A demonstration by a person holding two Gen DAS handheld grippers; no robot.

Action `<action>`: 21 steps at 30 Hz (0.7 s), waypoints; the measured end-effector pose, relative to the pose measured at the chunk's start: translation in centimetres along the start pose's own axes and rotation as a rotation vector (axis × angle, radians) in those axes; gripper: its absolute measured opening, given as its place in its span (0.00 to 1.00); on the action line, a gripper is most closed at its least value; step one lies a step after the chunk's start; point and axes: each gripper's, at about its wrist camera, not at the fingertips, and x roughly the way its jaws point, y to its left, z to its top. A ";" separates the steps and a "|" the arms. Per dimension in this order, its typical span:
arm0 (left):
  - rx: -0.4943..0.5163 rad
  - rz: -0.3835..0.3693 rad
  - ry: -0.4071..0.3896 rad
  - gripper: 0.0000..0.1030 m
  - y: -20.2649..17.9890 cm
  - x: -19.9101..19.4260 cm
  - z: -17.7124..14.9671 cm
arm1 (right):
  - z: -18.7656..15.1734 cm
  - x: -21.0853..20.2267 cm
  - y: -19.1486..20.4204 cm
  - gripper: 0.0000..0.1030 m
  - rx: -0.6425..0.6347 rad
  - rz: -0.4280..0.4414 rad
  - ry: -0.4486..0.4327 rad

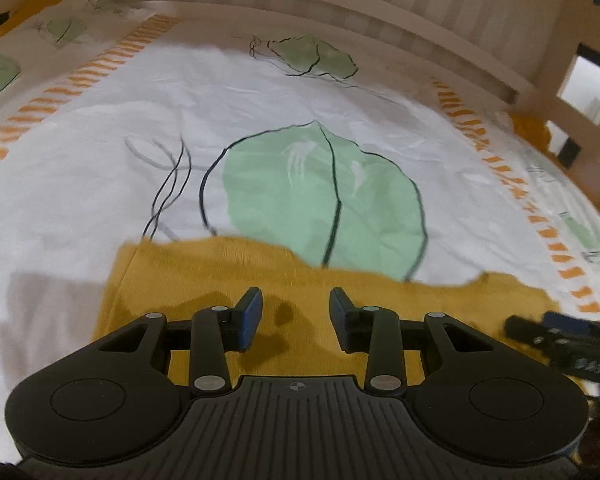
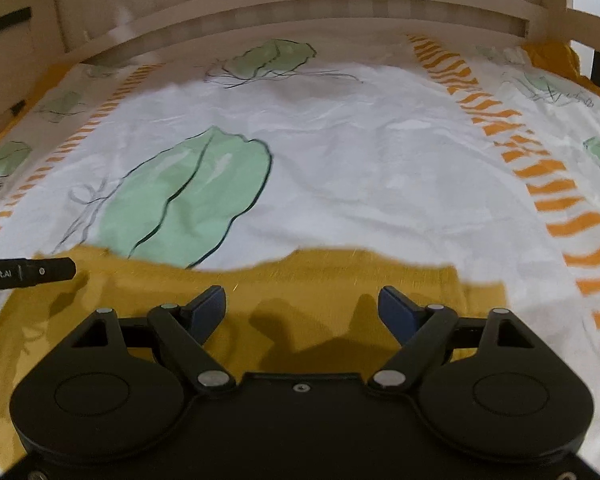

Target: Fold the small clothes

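A mustard-yellow garment point(image 1: 204, 276) lies flat on the bed sheet, right below both grippers; it also shows in the right wrist view point(image 2: 332, 280). My left gripper point(image 1: 296, 304) is open and empty, its jaws hovering just above the garment's left part. My right gripper point(image 2: 302, 306) is wide open and empty above the garment's right part. The right gripper's tip point(image 1: 540, 330) shows at the right edge of the left wrist view, and the left gripper's tip point(image 2: 40, 272) shows at the left edge of the right wrist view.
The bed sheet point(image 1: 100, 184) is white with green leaf prints point(image 1: 324, 200) and orange striped bands point(image 2: 540, 168). A pale wooden slatted headboard point(image 2: 300, 4) runs along the far edge. A wooden post point(image 1: 548, 40) stands at the far right.
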 end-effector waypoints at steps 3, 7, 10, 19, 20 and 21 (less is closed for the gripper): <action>-0.029 0.003 -0.001 0.35 0.4 -2.9 -1.7 | -1.8 -1.4 0.4 0.83 -0.020 0.009 0.010; 0.027 0.051 -0.003 0.35 0.3 -6.2 -3.3 | -4.4 -2.8 1.1 0.83 -0.107 -0.021 0.044; 0.009 0.067 0.004 0.35 0.5 -8.3 -3.9 | -5.7 -3.8 1.5 0.83 -0.156 -0.045 0.050; 0.011 0.204 -0.001 0.35 2.2 -10.1 -5.0 | -9.1 -6.2 1.4 0.91 -0.173 -0.071 0.096; 0.015 0.219 0.001 0.35 2.4 -10.2 -5.0 | -9.2 -6.5 1.3 0.91 -0.163 -0.064 0.099; 0.010 0.229 0.001 0.35 2.6 -10.4 -4.9 | -9.2 -6.7 1.2 0.91 -0.158 -0.057 0.103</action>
